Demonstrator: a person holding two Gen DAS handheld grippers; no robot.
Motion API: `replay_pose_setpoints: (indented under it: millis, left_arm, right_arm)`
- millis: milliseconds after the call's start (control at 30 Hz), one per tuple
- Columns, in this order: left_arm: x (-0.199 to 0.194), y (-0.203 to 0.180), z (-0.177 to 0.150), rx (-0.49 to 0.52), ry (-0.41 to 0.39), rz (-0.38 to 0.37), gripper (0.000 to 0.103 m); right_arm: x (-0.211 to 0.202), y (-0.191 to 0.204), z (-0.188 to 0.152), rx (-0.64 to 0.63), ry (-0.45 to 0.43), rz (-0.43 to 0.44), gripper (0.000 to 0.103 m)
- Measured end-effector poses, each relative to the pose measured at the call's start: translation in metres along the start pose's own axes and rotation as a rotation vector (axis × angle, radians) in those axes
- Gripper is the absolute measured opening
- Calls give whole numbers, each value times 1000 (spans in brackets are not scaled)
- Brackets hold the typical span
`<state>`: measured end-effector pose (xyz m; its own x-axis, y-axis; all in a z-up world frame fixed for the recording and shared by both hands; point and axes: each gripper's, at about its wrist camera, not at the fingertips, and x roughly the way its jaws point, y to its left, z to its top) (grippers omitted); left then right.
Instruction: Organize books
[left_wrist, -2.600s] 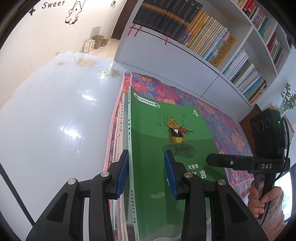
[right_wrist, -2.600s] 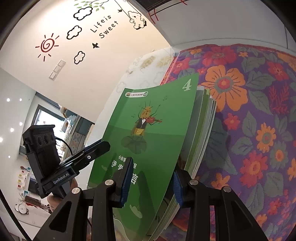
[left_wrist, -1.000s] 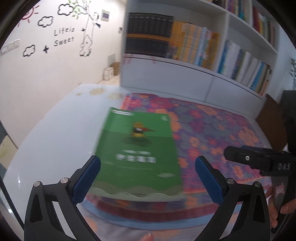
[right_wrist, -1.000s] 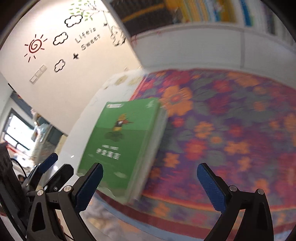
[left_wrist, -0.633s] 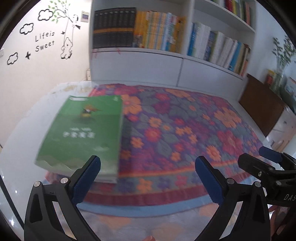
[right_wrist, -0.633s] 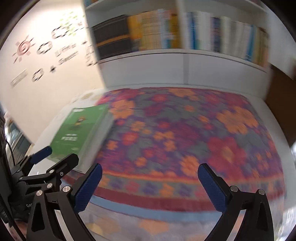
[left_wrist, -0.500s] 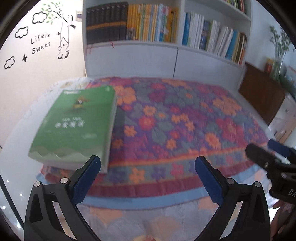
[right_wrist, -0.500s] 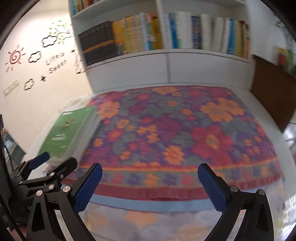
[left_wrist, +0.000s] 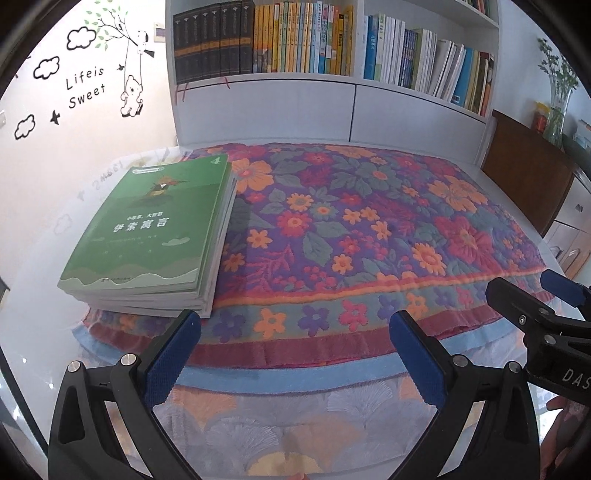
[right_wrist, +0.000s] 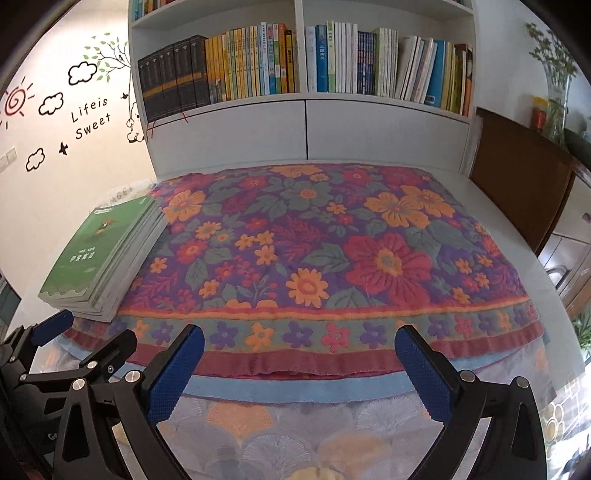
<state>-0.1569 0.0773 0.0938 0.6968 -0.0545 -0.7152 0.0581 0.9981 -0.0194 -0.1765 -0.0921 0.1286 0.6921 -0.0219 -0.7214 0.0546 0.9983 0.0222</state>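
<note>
Book stack (left_wrist: 155, 236) lies flat at the left edge of the floral cloth (left_wrist: 369, 229), green cover up. Long axis runs front-to-back: short bottom edge w/ the wavy pale band faces the grippers, the top edge w/ the "4" points toward the bookshelf (left_wrist: 332, 44). Page edges face right, onto the cloth. The stack's left side sits about on the cloth's left border, next to the white tabletop (left_wrist: 40, 236). Stack looks squared up, a few books under the green one, slightly stepped at the near right corner.

Left gripper (left_wrist: 295, 354) hangs low over the near edge of the table, jaws spread wide, nothing between them. Its left pad (left_wrist: 173, 358) is just in front of the stack's near right corner, not touching. Right gripper (right_wrist: 295, 365) is beside it, further right, jaws also wide apart and empty, pads (right_wrist: 421, 376) over the cloth's red and blue hem. In the right wrist view the left gripper shows at lower left, near the stack's front edge.

Room: the whole middle and right of the cloth is bare, open from the stack across to the right hem. Behind the cloth, a white cabinet front under the shelf. A dark wood cabinet (left_wrist: 528, 177) stands off the right side. Wall w/ "Life is Sweet" decal (left_wrist: 86, 86) at left, past the white tabletop.
</note>
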Motion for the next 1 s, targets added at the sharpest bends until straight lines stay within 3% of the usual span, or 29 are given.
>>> replay_pose_setpoints:
  millis: [1000]
  left_arm:
    - [1, 9, 1, -21, 5, -8, 102]
  right_arm:
    - [-1, 12, 2, -4, 32, 23, 103]
